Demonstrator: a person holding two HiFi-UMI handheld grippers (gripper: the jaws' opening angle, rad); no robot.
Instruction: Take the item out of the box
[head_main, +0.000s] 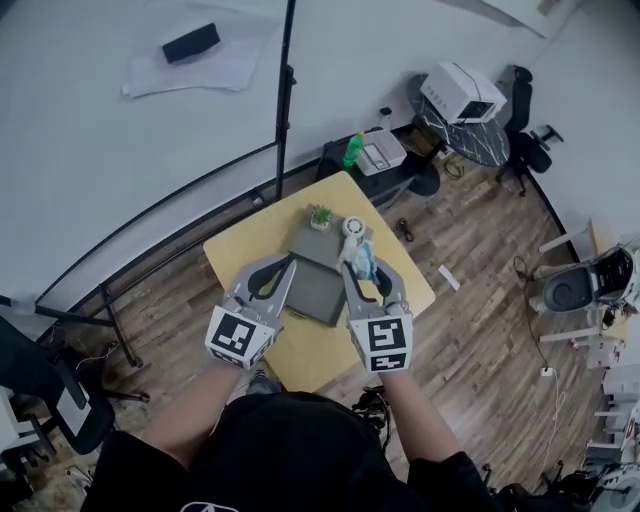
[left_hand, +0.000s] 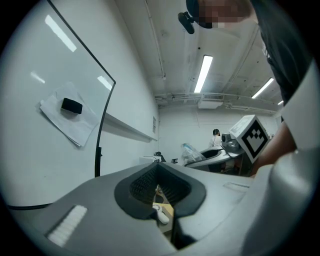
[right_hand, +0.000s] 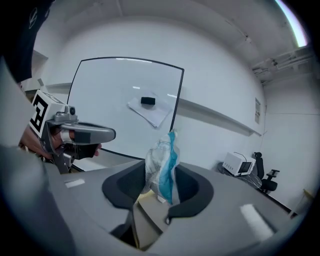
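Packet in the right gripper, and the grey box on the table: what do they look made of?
Packet: thin clear plastic film, glossy and crinkled, with something blue inside; the right gripper pinches it. Box: grey, matte, flat-sided, probably cardboard or rigid board; the look does not settle which.

I can see a small potted plant on the yellow table, a black eraser over paper sheets on the whiteboard, a green bottle, and an office chair on the wood floor.
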